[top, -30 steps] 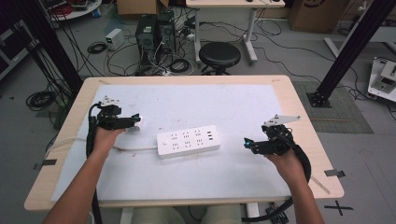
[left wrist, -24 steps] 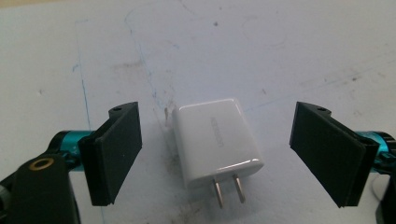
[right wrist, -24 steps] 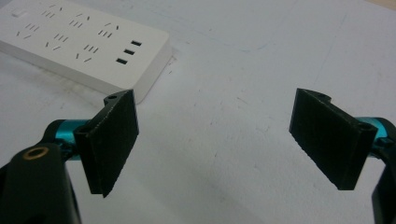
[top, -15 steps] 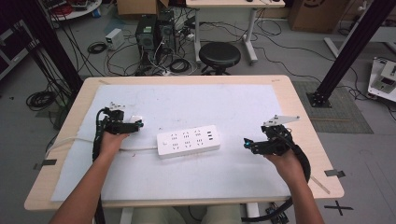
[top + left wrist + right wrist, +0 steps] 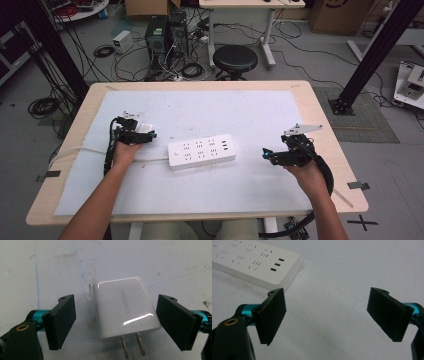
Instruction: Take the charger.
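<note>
Starting from the table (image 5: 325, 150), you have its white mat (image 5: 225, 115) carrying everything: the power strip (image 5: 201, 151) lies at the middle, your right gripper (image 5: 328, 315) hovers well off to its right with the fingers (image 5: 273, 315) wide apart over bare mat, and your left gripper (image 5: 117, 320) sits to the strip's left. Its fingers (image 5: 60, 320) are also apart, straddling the charger (image 5: 126, 307), which lies flat on the mat with its two prongs (image 5: 132, 345) pointing back toward you. Neither finger touches the charger yet, and it sits closer to the one on the right side of the left gripper view, so closing from here would likely shove it sideways before both faces bite. Its glossy, rounded shell could also squirt forward out of a shallow pinch. Because the prongs face away from the strip, you will probably need to turn the charger before plugging; a loose hold could let it twist then.
</note>
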`<action>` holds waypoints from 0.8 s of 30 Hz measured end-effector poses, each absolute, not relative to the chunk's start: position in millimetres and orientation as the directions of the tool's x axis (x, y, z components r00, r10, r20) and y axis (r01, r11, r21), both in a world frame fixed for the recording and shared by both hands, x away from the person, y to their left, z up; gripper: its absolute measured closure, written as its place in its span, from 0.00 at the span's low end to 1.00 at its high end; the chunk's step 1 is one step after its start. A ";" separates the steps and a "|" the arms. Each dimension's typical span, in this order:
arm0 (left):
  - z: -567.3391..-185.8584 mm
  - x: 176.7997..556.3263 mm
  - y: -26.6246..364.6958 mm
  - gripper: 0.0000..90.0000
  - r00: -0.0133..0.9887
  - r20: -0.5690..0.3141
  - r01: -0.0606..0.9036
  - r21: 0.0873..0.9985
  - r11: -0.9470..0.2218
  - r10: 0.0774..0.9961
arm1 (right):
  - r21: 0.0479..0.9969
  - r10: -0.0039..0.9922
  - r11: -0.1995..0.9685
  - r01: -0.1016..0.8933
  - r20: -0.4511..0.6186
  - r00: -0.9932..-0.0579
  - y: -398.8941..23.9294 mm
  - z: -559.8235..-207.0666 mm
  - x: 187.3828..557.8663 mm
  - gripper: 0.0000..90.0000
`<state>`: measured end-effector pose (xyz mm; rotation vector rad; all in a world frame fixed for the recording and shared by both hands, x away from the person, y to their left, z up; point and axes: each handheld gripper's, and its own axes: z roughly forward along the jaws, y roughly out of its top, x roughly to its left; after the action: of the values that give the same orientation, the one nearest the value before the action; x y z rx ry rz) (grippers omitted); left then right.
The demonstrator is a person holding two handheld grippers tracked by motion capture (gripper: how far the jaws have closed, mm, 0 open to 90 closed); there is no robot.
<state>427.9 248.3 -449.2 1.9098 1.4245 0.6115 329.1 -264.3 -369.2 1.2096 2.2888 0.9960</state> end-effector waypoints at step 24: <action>-444.8 424.9 247.8 0.47 0.275 -0.035 0.660 0.734 -0.162 0.961 | 0.731 0.826 0.376 0.570 0.013 -0.563 -266.2 -369.7 331.4 0.18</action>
<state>424.9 247.8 -444.8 1.9024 1.4574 0.5980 331.4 -266.2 -369.7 1.2174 2.2867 1.0026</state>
